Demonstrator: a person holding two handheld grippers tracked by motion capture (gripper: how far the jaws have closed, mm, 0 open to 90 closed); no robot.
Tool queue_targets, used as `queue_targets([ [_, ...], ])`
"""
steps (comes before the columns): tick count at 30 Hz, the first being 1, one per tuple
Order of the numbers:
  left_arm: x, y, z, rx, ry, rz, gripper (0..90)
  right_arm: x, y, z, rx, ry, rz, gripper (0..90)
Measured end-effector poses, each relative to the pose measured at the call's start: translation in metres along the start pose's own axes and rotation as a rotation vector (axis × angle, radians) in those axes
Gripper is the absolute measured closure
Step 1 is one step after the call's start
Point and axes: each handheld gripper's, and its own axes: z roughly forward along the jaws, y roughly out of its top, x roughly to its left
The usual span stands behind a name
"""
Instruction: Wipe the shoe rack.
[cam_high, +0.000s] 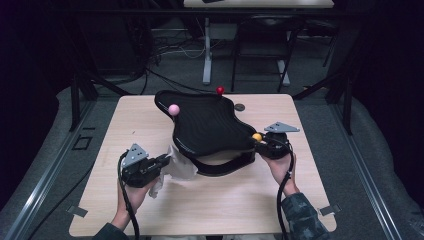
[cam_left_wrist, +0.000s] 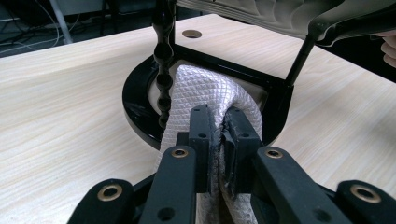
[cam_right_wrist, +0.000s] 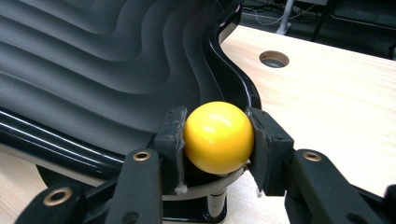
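A black ridged tray stands tilted on a black ring base in the middle of the table. Coloured balls sit at its corners: pink, red and yellow. My right gripper is shut on the yellow ball at the tray's right corner, its pads pressing both sides. My left gripper is shut on a white quilted cloth, which bunches against the base under the tray's left edge. In the high view the cloth lies between the gripper and the base.
The wooden table has bare room in front and at the left. A round hole lies in the tabletop behind the tray. Table legs and cables stand on the floor beyond the far edge.
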Motion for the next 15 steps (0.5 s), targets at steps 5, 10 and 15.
queue_targets([
  [5, 0.004, -0.0007, 0.0046, 0.0, 0.009, -0.017, 82.9, 0.0011, -0.0003, 0.0015, -0.002, -0.007, 0.014, 59.4],
  [10, 0.0036, -0.0012, 0.0029, 0.002, 0.03, -0.015, 82.9, 0.0006, -0.0023, 0.0054, -0.01, -0.002, 0.044, 59.5],
  [15, 0.0066, -0.0003, -0.0024, -0.018, 0.046, -0.013, 83.4, 0.0009, -0.0018, 0.0046, -0.005, -0.004, 0.034, 59.7],
])
